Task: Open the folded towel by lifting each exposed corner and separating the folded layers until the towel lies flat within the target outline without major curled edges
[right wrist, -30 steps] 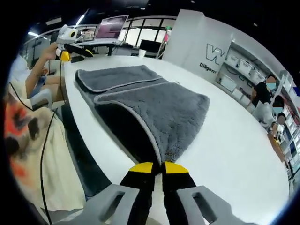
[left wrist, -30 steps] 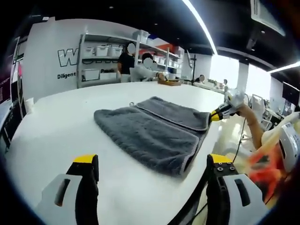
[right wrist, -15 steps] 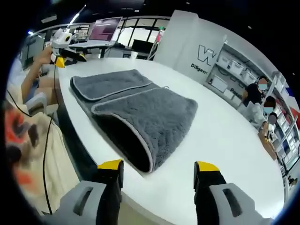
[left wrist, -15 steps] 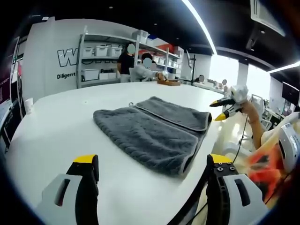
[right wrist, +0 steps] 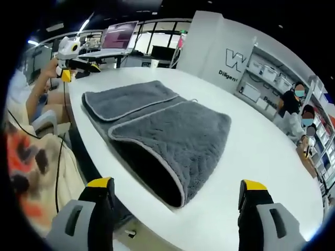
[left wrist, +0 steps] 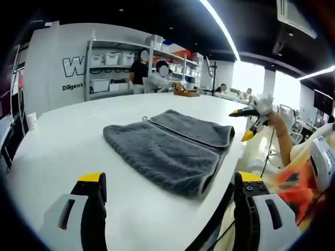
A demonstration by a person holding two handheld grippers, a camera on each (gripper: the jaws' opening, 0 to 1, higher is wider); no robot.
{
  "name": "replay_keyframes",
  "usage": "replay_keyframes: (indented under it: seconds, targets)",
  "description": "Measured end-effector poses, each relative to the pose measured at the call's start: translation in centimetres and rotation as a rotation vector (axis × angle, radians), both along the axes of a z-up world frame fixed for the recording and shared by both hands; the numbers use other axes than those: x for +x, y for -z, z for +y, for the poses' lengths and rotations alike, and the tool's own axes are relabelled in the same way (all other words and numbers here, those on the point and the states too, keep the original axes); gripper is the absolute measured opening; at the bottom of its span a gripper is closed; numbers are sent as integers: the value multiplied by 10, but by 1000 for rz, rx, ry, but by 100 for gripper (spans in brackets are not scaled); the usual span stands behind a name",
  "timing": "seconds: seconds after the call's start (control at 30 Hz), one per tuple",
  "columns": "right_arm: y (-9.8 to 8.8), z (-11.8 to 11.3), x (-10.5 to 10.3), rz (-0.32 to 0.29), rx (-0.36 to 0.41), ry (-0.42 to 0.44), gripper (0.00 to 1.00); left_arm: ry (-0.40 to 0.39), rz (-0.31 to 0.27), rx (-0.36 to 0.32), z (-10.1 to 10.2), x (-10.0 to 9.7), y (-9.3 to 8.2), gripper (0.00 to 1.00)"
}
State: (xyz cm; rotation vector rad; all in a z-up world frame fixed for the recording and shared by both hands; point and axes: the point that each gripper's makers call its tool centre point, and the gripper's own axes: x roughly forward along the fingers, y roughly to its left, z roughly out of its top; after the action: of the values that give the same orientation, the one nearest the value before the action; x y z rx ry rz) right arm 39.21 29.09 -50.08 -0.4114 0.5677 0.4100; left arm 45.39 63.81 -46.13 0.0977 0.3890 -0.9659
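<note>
A grey towel [left wrist: 167, 149] lies folded on the white round table [left wrist: 63, 136], its upper layer covering most of a lower one whose pale-edged strip shows along one side. My left gripper [left wrist: 170, 179] stands open, short of the towel's near edge, with nothing between its fingers. In the right gripper view the towel [right wrist: 162, 130] shows a gaping fold at its near corner. Open and empty, my right gripper [right wrist: 177, 184] hovers just before that corner. Each gripper also shows in the other's view, open beyond the towel: the right gripper [left wrist: 239, 125] and the left gripper [right wrist: 79, 71].
The table's edge [right wrist: 89, 157] curves close beside the towel, with the person's patterned clothing [right wrist: 26, 157] beyond it. Shelves with bins [left wrist: 112, 68] and people stand far behind. A screen [right wrist: 121, 34] sits on a desk past the table.
My right gripper, shut on the towel's near corner a second ago, has opened, let it go and drawn back. The corner has dropped to the table. The left gripper stays open.
</note>
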Motion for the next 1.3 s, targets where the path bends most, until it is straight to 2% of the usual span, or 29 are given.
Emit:
replay_keyframes:
  seconds: [0.2,0.37,0.57,0.77,0.83,0.9,1.07,1.1,1.2,1.3]
  targets:
    - [1,5,-1,4,-2,-17,99,-3,1,-7,-2,3,-1,99]
    - [-7,8,4,-6,11,-31,99,-21,8,-9,0,15,1,99]
    - [-29,6,20,-32,5,-67,99,-62,-6,-28,7,36,-7,99]
    - [-54,-2,49,-73,3,-82,99,-100,-7,-8,12,58,-14,99]
    - [-69,4,62,-119,63,-113,99,-105,0,9,13,66,-13,99]
    - [-78,3,73,-136,93,-118,98,-117,4,24,14,75,-12,98]
    - [-79,3,101,-130,63,-138,97,-166,8,16,19,103,-15,95]
    - [-79,3,107,-132,59,-140,96,-189,9,10,21,114,-16,94]
    - [-81,-1,124,-142,67,-132,92,-249,4,20,28,136,-15,93]
    - [-84,-6,145,-161,85,-116,88,-259,-8,32,28,151,-16,92]
